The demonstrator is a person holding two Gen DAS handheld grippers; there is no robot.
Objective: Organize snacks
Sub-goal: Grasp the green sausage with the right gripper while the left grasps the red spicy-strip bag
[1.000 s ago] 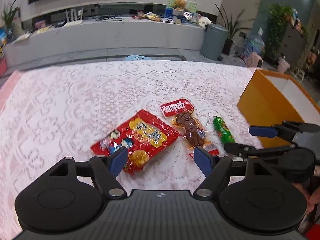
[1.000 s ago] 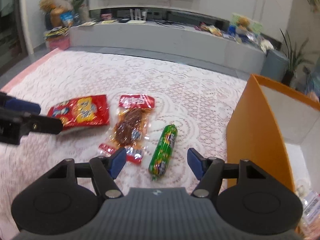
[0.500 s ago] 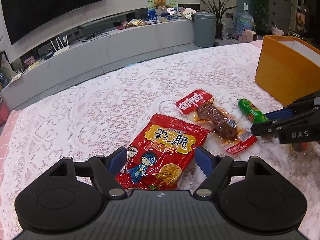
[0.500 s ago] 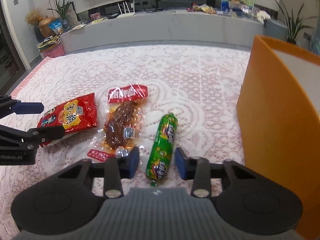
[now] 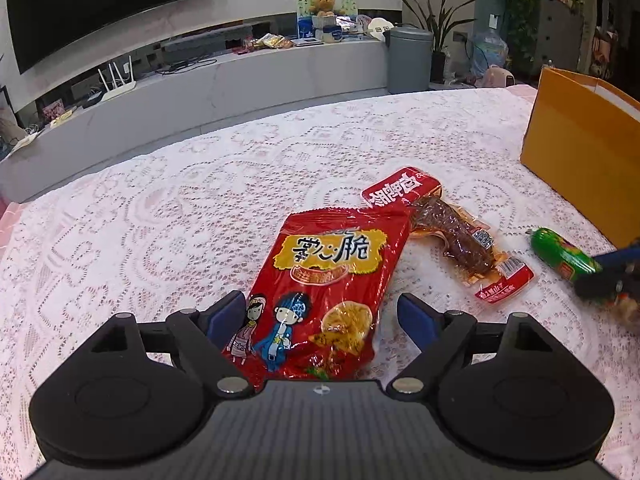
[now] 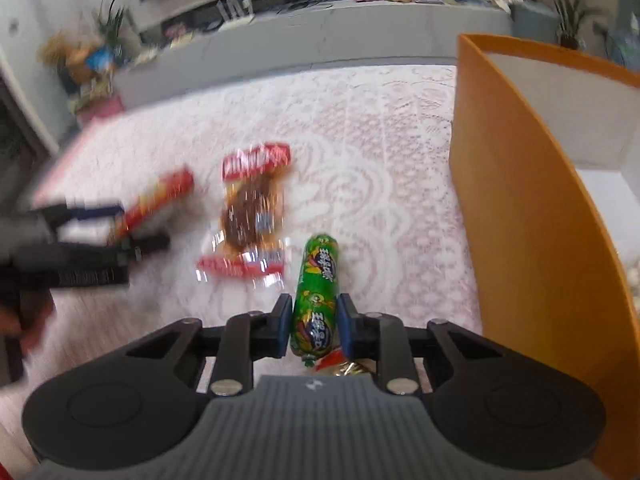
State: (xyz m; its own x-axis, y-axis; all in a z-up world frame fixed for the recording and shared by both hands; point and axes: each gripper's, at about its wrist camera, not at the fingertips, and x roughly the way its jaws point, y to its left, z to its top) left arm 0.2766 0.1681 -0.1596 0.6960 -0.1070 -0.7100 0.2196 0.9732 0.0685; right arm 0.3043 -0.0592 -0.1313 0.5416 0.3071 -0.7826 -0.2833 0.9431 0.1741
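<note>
1. Right gripper [image 6: 312, 326]: the blue pads press on both sides of the green sausage stick [image 6: 318, 292], low centre of the right wrist view. Its near crimped end lies at the gripper body and its far end points up-frame.
2. Handling, sausage stick: judged light, firm and round with a slick film (it may roll or slide out). The mid-body grip looks sound.
3. Left gripper [image 5: 322, 318]: jaws spread wide, with the red chip bag [image 5: 324, 292] lying between them, lower centre of the left wrist view. No pad clearly touches it.
4. Handling, chip bag: judged light, puffy and crushable. Pinch a flat edge seam, not the belly.
5. The orange box [image 6: 532, 216] stands at frame right, the likely destination.
</note>
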